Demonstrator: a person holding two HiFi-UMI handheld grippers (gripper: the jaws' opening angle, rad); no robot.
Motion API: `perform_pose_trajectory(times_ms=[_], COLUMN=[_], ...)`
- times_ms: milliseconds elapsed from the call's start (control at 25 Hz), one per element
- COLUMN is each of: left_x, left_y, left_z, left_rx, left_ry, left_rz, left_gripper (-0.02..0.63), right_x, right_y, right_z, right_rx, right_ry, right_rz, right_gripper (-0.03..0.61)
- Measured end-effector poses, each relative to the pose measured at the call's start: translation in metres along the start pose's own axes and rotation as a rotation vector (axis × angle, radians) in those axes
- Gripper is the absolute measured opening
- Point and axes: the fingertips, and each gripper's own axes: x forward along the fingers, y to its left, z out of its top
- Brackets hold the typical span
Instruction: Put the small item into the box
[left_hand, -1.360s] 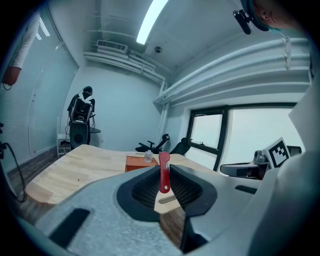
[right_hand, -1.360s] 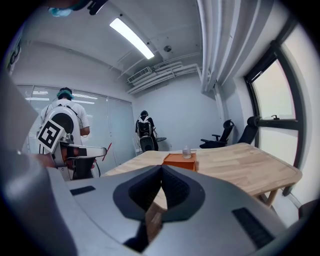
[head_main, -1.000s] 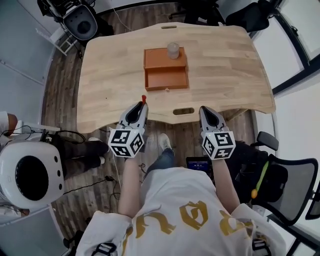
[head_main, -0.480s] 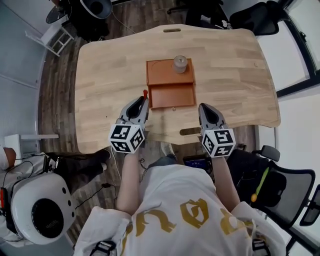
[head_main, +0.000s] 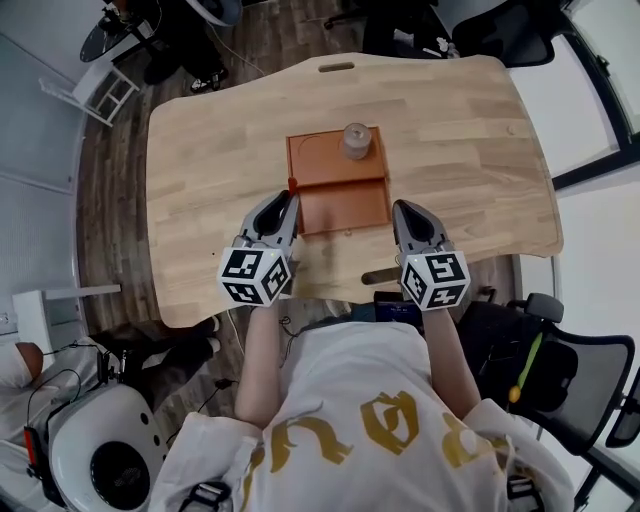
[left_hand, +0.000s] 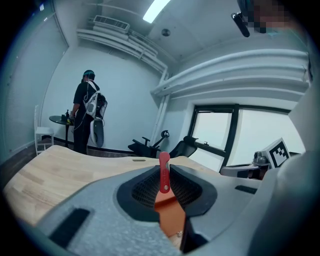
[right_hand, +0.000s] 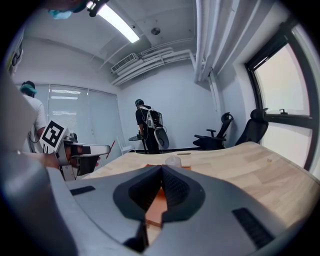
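Clamping a red stick (left_hand: 163, 172), left tongs (head_main: 288, 200); right tongs (head_main: 407, 212) together; orange box (head_main: 345, 206) seemingly empty.

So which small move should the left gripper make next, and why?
Probably move the left gripper slightly to its right, until the red item hangs over the open part of the orange box. Its fingers are shut on the item, which is only at the box's left edge, so letting go now could miss.
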Motion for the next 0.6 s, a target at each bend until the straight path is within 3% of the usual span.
perform_pose_trajectory(times_ms=[600], left_x=[0.038], left_y=[0.008], left_z=[0.012], left_rx=[-0.002], left_ry=[-0.008], left_rz=[-0.013], left_gripper=[0.060], right_x=[0.034], right_y=[-0.014], right_z=[0.012], right_rx=[0.019], right_ry=[-0.014], right_rz=[0.045], right_gripper=[0.011])
